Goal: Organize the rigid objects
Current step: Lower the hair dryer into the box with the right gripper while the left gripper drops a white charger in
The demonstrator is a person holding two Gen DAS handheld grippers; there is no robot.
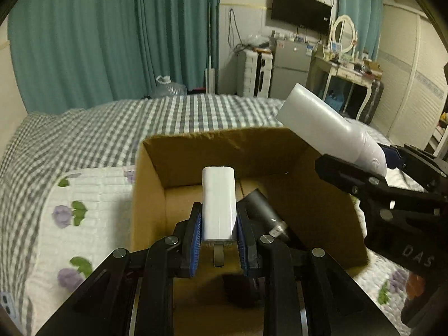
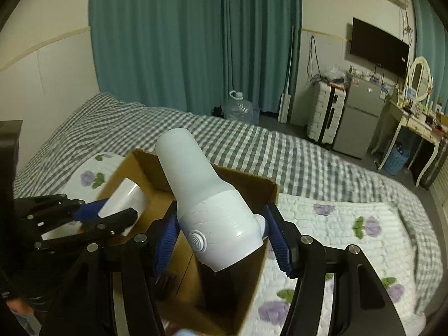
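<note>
Rigid objects are being gathered into a cardboard box (image 1: 212, 142) that is sitting on the bed (image 1: 112, 128), on a floral quilt (image 1: 84, 196) laid over the checked cover. A white power adapter (image 1: 218, 204) is being clamped between the blue pads of the left gripper (image 1: 218, 224), its metal prong pointing back toward the camera, and it is being held above the box opening near the near wall. A white bottle-shaped device (image 2: 207, 204) with a round button is being grasped low on its body by the right gripper (image 2: 221, 238), which is closed on it, and it is being held tilted over the box's right-hand side, its long capped end pointing up and away. A dark cylindrical item (image 1: 266, 210) is already lying inside on the box floor, partly hidden behind the left gripper. Judging from this, both items are being positioned for release into the box. Risks can be named: the white device is being gripped well off its middle, so it could be levered out of the pads by its own long end; if it is released over the rim, it could be tipped out onto the quilt; the two grippers are close together, so a collision is possible if both are lowered at once; and the soft bed could let the box be tilted by a knock.
</note>
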